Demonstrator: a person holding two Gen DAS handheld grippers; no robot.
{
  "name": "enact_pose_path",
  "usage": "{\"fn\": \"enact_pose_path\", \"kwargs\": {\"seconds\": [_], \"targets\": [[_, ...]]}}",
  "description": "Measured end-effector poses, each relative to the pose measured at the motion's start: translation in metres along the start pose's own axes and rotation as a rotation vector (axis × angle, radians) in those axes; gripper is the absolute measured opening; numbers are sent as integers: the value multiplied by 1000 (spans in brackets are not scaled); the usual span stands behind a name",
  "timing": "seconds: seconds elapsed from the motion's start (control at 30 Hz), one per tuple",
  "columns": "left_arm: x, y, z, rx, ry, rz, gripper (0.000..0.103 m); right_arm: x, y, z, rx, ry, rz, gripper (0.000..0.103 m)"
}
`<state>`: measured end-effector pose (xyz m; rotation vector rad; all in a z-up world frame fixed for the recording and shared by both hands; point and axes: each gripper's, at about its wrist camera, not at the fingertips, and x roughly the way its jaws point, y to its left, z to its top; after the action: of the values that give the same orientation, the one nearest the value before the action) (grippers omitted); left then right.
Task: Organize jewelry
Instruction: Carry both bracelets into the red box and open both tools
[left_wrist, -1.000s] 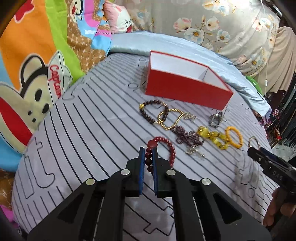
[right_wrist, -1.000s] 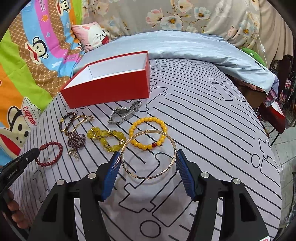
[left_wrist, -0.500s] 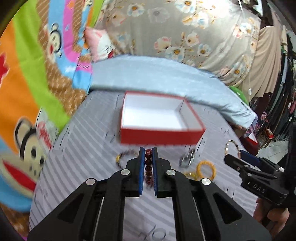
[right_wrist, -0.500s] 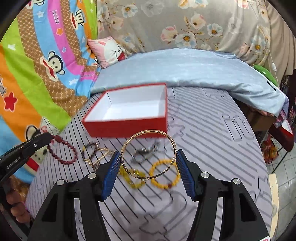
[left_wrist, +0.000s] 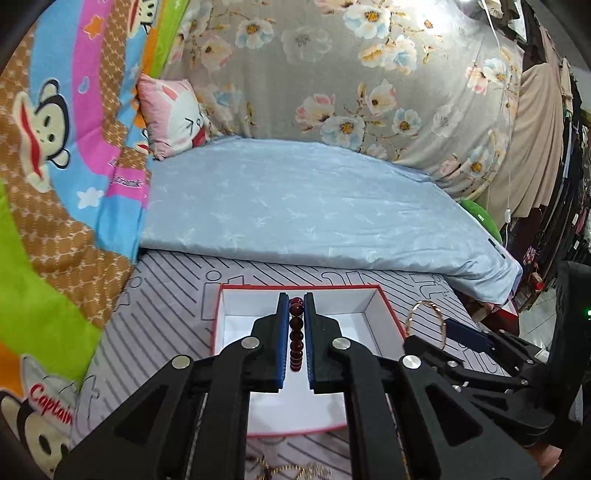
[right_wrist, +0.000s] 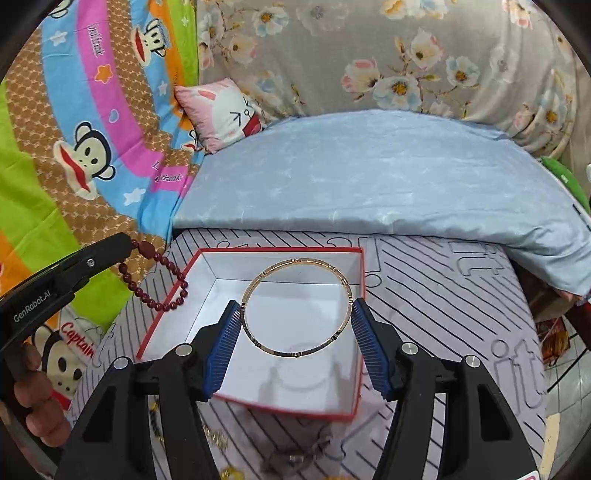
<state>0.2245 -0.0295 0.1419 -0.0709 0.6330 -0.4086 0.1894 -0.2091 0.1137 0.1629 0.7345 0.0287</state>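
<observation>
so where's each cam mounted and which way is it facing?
Left wrist: on left gripper, angled down over the red box; own fingers pinch bead bracelet; right gripper alongside.
Right wrist: on right gripper, over the same box; fingers clamp gold bangle; left gripper, hand at left.
Shared: box, both bracelets, bedsheet.

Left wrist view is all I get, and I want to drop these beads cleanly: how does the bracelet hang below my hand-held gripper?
Observer: The red bead bracelet dangles as an open loop from the left hand-held gripper. In the right wrist view, its far end overlaps the red box at the left rim.
Operator: Anything inside the box?
Observer: No, its white floor shows only shadows.
Operator: And the bangle?
Observer: The gold bangle is clamped across its width by the right hand-held gripper, over the box.
</observation>
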Motion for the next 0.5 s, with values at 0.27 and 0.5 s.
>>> {"fn": "enact_pose_path", "kwargs": {"seconds": [0.27, 0.5], "targets": [[70, 14, -3, -1, 76, 46, 8, 70, 0, 8, 0, 83, -10, 59], [103, 20, -9, 6, 110, 116, 9, 95, 2, 11, -4, 96, -27, 61]]}}
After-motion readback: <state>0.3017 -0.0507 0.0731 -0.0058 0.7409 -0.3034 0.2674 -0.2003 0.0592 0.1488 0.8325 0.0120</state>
